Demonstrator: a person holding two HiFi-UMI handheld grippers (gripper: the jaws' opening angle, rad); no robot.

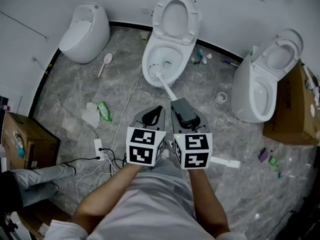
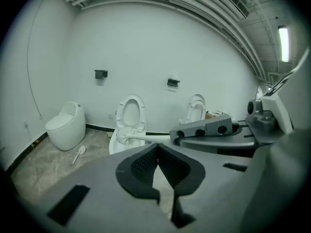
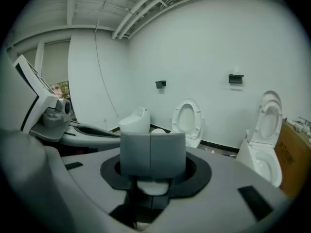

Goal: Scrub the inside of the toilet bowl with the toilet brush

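Observation:
The middle toilet stands open with its lid up. The white toilet brush has its bristle head down inside the bowl, and its handle slants back to my right gripper, which is shut on the handle. In the right gripper view the white handle shows between the closed jaws of the right gripper. My left gripper hovers just left of it, shut and empty. The left gripper view shows its jaws closed, with the brush head in the toilet ahead.
A closed toilet stands far left and another open toilet at right, beside a cardboard box. A white scoop, a green packet, cables with a power strip and small litter lie on the marble floor.

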